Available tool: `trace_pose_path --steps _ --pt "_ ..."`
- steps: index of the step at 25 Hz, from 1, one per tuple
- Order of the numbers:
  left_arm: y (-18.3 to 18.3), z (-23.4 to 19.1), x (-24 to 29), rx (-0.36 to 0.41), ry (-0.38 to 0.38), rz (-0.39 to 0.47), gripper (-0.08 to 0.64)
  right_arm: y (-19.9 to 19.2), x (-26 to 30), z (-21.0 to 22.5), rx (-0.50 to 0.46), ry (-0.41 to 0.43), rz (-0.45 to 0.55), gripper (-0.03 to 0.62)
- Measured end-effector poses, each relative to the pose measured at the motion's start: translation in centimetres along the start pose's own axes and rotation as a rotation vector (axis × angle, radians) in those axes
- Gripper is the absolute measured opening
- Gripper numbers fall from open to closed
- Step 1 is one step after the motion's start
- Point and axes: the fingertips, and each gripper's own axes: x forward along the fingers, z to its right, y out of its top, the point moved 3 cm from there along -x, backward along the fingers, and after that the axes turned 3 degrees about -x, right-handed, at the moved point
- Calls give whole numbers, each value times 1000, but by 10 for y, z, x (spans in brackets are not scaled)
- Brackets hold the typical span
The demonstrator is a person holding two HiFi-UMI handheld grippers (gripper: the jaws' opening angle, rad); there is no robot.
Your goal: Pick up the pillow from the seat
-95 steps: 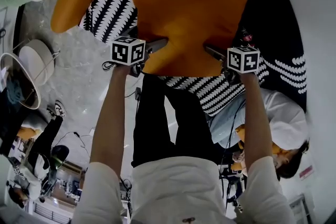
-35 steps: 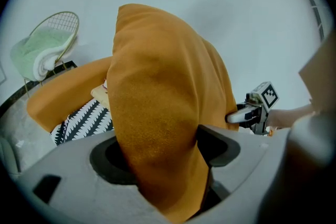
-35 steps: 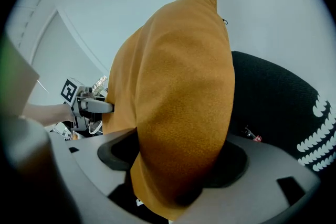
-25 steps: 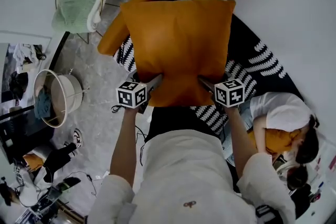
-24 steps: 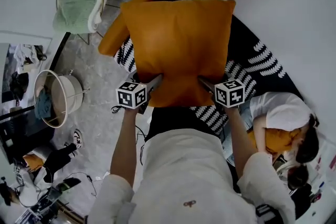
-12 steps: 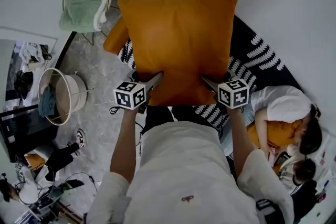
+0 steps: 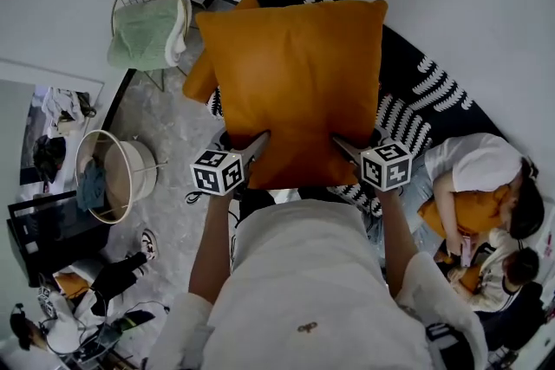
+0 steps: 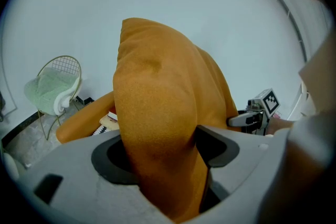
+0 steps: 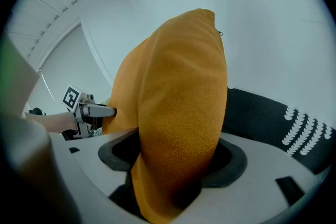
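Holding orange pillow up in the air, clear of black-and-white patterned seat, above its left end. Pinching bottom edge near left corner with left gripper and near right corner with right gripper, jaws part-way closed, thick fabric squeezed between pads. Gripping both corners probably to keep floppy pillow upright and flat. Leaving second orange pillow on seat's left edge. Lift looks basically done.

One shirt, white, with short sleeves; it carried a small dark emblem on the front. Left tongs and right tongs, grey-bodied; each bore a white cube printed with black square markers.
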Motion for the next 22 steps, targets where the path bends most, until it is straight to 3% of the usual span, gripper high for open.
trace_pose_path --steps 14,22 --pt "22 -59 -58 110 -85 26 336 7 22 -87 57 -101 59 344" --pt "25 -99 -115 182 -120 57 331 4 38 -163 83 -150 99 345"
